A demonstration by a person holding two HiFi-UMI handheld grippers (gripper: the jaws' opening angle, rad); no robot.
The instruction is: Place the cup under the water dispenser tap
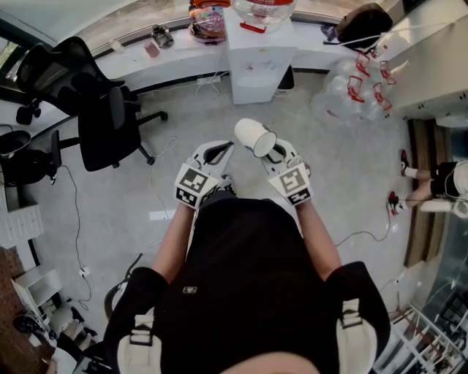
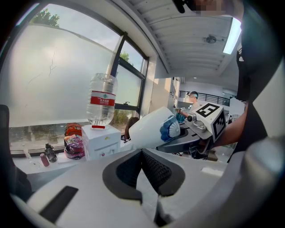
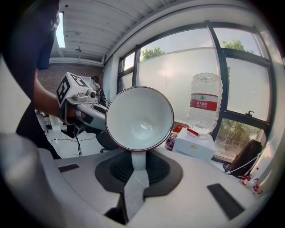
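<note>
A white cup (image 1: 254, 136) with a blue print on its side (image 2: 151, 129) lies tilted, mouth toward the right gripper view (image 3: 139, 118). My right gripper (image 1: 278, 155) (image 3: 138, 162) is shut on its handle. The white water dispenser (image 1: 257, 62) with an upturned bottle (image 3: 204, 103) stands on the floor against the window counter, ahead of both grippers and some way off (image 2: 101, 141). My left gripper (image 1: 213, 155) (image 2: 143, 153) is held beside the cup to its left, jaws together with nothing between them.
A black office chair (image 1: 102, 109) stands left of the dispenser. The white counter (image 1: 175, 55) runs along the window and carries a bag (image 1: 208, 22) and small items. Several clear bottles (image 1: 351, 88) lie right of the dispenser. Cables trail on the floor (image 1: 157, 182).
</note>
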